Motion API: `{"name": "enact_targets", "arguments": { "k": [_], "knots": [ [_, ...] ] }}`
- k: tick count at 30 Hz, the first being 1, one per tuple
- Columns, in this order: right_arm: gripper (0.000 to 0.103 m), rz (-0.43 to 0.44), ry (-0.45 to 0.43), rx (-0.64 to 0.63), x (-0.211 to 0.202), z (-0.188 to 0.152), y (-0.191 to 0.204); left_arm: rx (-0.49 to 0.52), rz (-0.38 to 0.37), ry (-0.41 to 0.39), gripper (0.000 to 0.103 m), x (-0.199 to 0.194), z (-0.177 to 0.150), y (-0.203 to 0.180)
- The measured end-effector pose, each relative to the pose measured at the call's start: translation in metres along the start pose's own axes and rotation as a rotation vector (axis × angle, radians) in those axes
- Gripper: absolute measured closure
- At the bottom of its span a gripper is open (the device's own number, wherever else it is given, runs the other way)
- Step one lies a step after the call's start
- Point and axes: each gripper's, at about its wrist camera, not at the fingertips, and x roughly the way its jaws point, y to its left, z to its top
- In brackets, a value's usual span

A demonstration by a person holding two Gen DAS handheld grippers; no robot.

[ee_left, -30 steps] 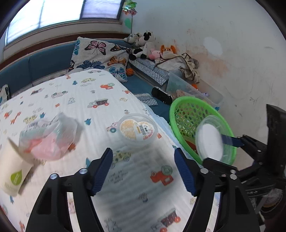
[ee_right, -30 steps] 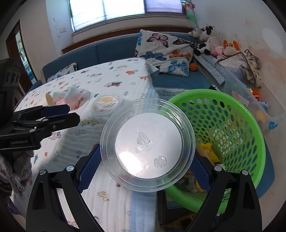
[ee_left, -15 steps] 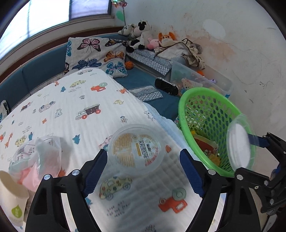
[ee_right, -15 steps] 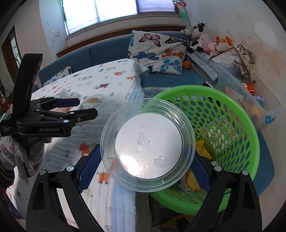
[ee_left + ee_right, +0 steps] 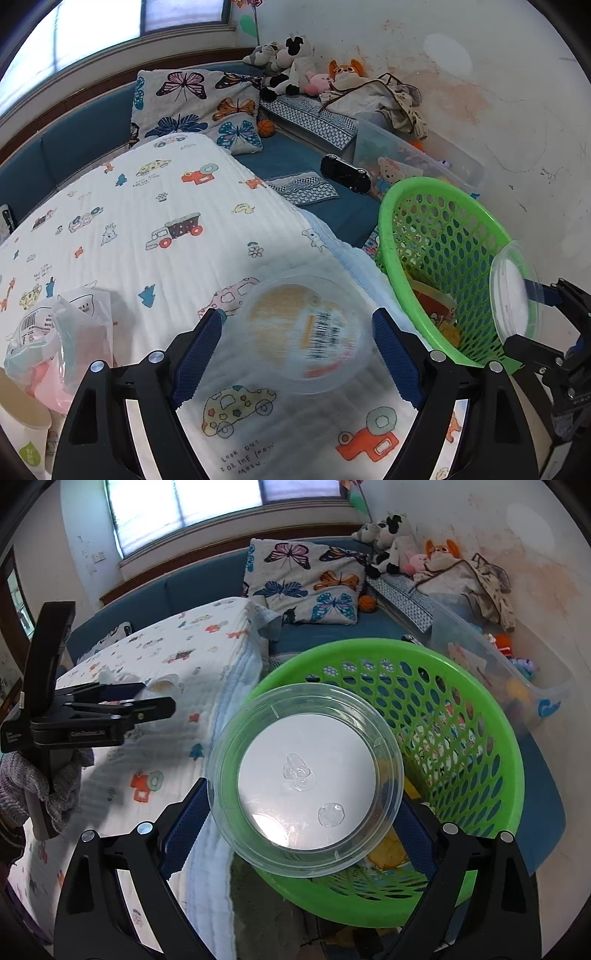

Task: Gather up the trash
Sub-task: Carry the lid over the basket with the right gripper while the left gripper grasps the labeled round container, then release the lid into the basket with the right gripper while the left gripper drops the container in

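My right gripper [image 5: 301, 834] points steeply down and clamps a clear round plastic lid [image 5: 304, 779] by its edges, one blue pad on each side of the rim. I hold the lid over the near rim of the green basket [image 5: 480, 716], which stands on the floor just beside the table. Some yellow and orange trash lies in the bottom of the basket, too hidden by the lid to count.

My left gripper [image 5: 297, 356] also tilts down over the table, its jaws spread wide. They have just been opening. A clear plastic tub with a printed label [image 5: 301, 332] sits blurred between the two blue pads, and neither pad presses on it. In the right wrist view the hand [image 5: 44, 775] on that gripper wears a grey knit glove.

To the left of the tub on the tablecloth [image 5: 147, 221], printed with little cars, lies one crumpled clear bag with pink inside [image 5: 55, 347]. One paper cup with a green leaf mark [image 5: 22, 439] stands at the lower left edge.

Past the table runs a blue bench [image 5: 66, 147] with one butterfly cushion [image 5: 192, 103]. A small orange ball [image 5: 266, 127] rests by the cushion, and several soft toys [image 5: 291, 70] sit in the corner. A clear storage bin [image 5: 413, 158] stands along the wall behind the basket.
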Motion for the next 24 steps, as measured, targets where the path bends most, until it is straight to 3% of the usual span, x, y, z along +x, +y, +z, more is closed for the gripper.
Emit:
{"name": "enact_targets", "arguments": {
  "k": [11, 15, 24],
  "knots": [
    [0.012, -0.017, 0.015, 0.030, 0.006, -0.003, -0.017, 0.029, 0.014, 0.009, 0.022, 0.006, 0.001, -0.006],
    [0.012, -0.021, 0.022, 0.048, 0.007, -0.005, -0.023, 0.034, 0.011, 0.011, 0.034, 0.008, 0.001, -0.007],
    [0.011, -0.034, 0.023, 0.085, 0.008, -0.004, -0.036, 0.035, 0.002, -0.023, 0.035, -0.001, -0.001, -0.012]
  ]
}}
